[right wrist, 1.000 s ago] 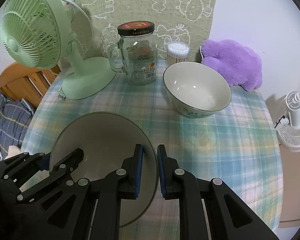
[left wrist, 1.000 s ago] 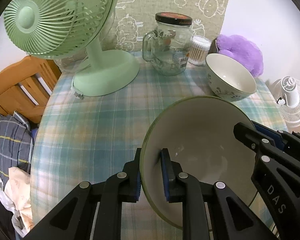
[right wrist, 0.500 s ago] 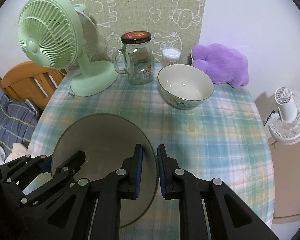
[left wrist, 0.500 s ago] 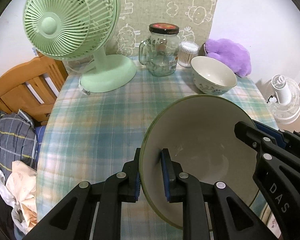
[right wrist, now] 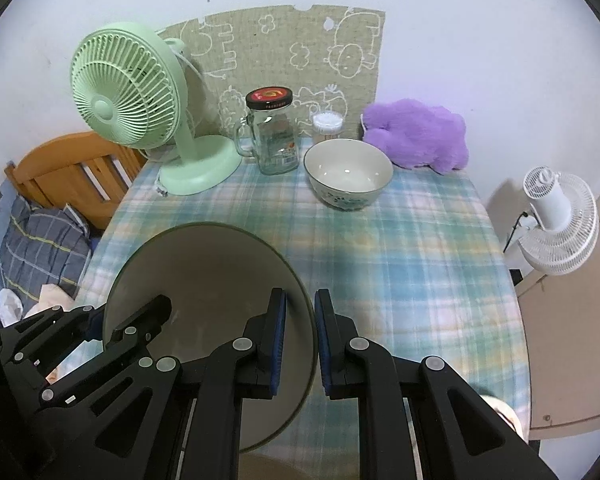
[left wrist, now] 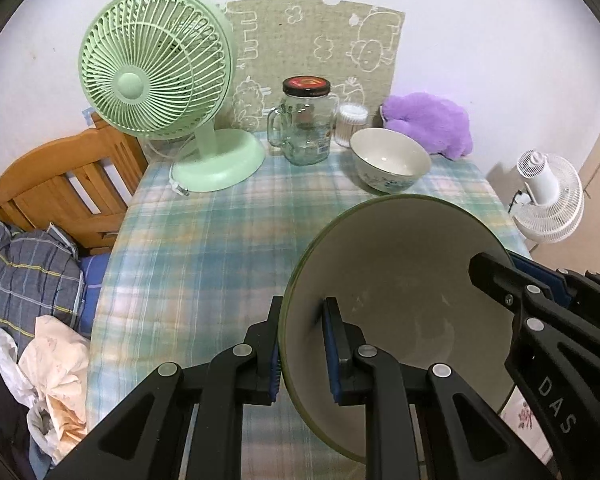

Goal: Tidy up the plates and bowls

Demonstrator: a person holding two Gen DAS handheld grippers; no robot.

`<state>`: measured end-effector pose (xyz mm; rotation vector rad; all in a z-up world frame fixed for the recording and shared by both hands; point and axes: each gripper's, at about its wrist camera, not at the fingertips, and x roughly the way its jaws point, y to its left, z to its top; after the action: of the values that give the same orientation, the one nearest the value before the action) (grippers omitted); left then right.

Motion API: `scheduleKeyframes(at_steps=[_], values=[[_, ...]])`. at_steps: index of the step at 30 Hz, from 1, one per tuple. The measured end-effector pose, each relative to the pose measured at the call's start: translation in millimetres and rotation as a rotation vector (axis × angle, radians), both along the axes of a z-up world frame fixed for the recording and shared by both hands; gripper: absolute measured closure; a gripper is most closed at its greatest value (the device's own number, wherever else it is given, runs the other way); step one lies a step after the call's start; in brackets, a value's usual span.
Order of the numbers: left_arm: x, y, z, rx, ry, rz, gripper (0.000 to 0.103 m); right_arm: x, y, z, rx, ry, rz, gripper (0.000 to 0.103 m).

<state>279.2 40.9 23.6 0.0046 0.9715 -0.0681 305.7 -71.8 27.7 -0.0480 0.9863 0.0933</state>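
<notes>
Both my grippers have drawn back from the far edge of the table (right wrist: 420, 264), so the small bowl (right wrist: 348, 174) by the jar (right wrist: 274, 136) now sits well apart. My left gripper (left wrist: 302, 344) and right gripper (right wrist: 300, 344) each pinch opposite rims of the large plate (left wrist: 396, 280), held tilted above the near edge. Such thin rim grips worry me: if my hands drift apart, one rim could slip out and the plate could drop.
</notes>
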Motion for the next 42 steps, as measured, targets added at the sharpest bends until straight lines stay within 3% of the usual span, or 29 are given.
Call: scheduleKeyframes(at_steps=[20,42], values=[[-88,-20,-15,-0.013,0.05,-0.012,0.087,-99,-23,-10,0.02,0.078,0.002,0.085],[-115,-27,-56,0.0,0.149,-0.034,0.087,-127,-27,-51,0.006,0.206,-0.015,0.085]])
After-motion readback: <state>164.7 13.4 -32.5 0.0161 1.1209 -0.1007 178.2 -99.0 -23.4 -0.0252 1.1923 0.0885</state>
